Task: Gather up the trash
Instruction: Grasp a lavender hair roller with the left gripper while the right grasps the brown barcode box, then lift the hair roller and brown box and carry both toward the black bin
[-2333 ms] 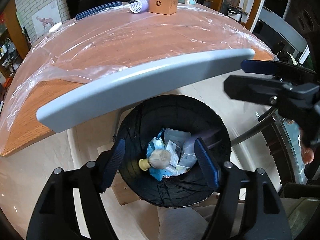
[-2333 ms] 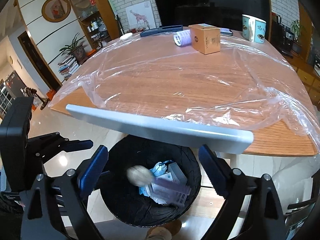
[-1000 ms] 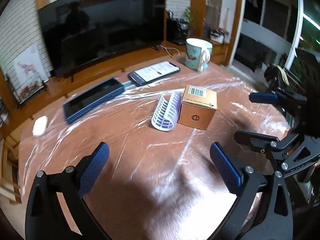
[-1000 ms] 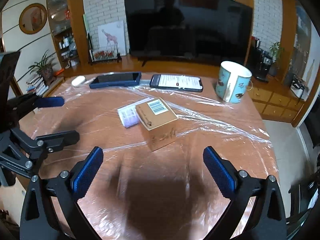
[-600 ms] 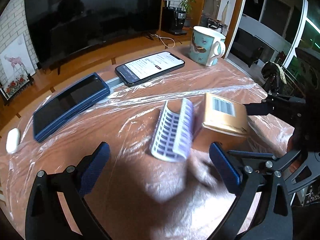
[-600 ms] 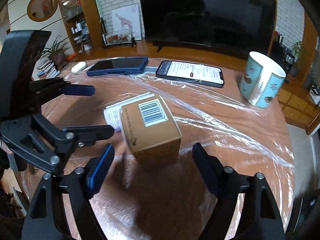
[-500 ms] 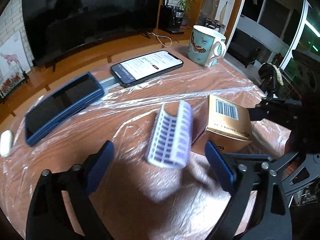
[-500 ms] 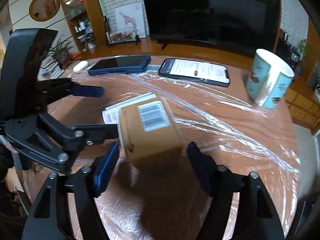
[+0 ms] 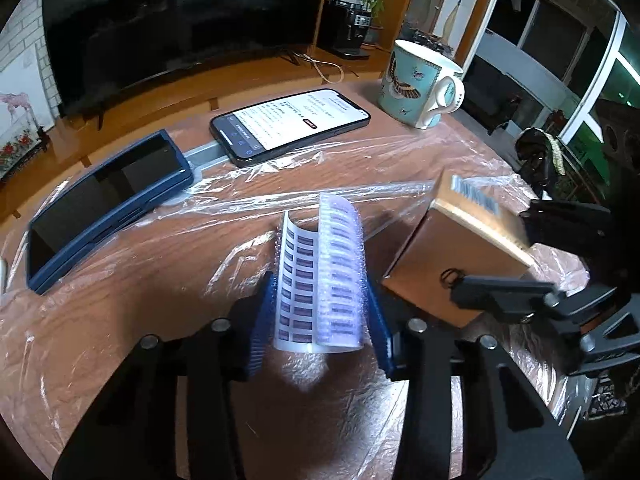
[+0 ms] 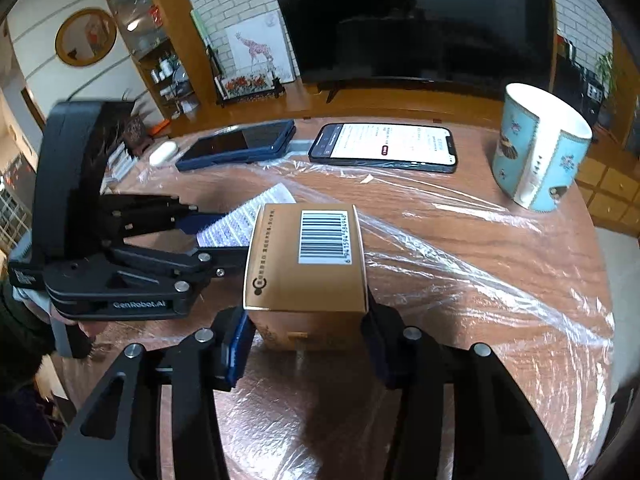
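Blurred at its upper edge in the left wrist view: the cardboard box (image 9: 452, 256), its barcode smeared, its lower right corner hidden behind a black claw arm. Hidden in the right wrist view: most of the curled label sheet (image 10: 244, 220), tucked behind the box (image 10: 306, 260) and the other claw's fingers. Cut off at the frame's left edge: a small white object, too little showing to name.

Spread over the wooden tabletop (image 9: 132, 288): crinkled clear plastic film (image 9: 400, 152). Along the far edge: a dark tablet in a blue case (image 9: 104, 204), a lit phone (image 9: 290, 124) just beside it, and a turquoise mug (image 9: 420, 84) standing upright well to the right. Behind, a large dark television screen (image 10: 408, 20).

Left claw (image 9: 320, 316), jaws just drawn in, pressed on both sides of the label sheet (image 9: 320, 276), which stands curled between the blue pads. Right claw (image 10: 306, 340), jaws just drawn in, clamped on the box's lower sides, barcode face up. Box and sheet side by side near the tabletop's middle, the box tilted.
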A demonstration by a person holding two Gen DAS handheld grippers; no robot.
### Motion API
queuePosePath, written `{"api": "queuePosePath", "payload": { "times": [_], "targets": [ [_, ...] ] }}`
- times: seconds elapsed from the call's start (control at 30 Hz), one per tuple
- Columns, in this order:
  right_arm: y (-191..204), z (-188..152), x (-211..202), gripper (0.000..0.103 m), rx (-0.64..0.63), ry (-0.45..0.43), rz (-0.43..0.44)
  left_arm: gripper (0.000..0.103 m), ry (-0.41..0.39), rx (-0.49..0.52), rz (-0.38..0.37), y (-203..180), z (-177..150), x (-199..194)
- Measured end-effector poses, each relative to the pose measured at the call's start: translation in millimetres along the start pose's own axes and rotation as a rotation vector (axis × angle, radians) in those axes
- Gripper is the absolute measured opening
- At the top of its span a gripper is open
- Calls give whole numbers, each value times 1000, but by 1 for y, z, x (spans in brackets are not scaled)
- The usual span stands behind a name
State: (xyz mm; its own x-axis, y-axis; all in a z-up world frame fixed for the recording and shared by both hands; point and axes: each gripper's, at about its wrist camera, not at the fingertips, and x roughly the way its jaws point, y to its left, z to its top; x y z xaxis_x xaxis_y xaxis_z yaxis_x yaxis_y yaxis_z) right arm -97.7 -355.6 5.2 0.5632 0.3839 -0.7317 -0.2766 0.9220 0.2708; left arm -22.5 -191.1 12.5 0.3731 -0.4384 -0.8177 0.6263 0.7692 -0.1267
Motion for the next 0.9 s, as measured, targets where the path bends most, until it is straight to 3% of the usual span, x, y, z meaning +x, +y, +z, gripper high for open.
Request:
{"api": "queuePosePath", "payload": {
  "times": [0.13,0.37,0.63,0.9],
  "targets": [
    [-4,-3,-12,47,54,-26,18,44,-26,-4,87,-5,-4,-11],
    [3,-13,-26,47,68,-33,15,44,-55,-67,175,-11,-12,-38],
    [27,-26,-40,47,52,-46,2,44,-87,-136,244,-13,-25,-68],
    [57,-36,-57,47,41,-79,34,44,-116,-135,281,-23,-46,-94]
  ]
}}
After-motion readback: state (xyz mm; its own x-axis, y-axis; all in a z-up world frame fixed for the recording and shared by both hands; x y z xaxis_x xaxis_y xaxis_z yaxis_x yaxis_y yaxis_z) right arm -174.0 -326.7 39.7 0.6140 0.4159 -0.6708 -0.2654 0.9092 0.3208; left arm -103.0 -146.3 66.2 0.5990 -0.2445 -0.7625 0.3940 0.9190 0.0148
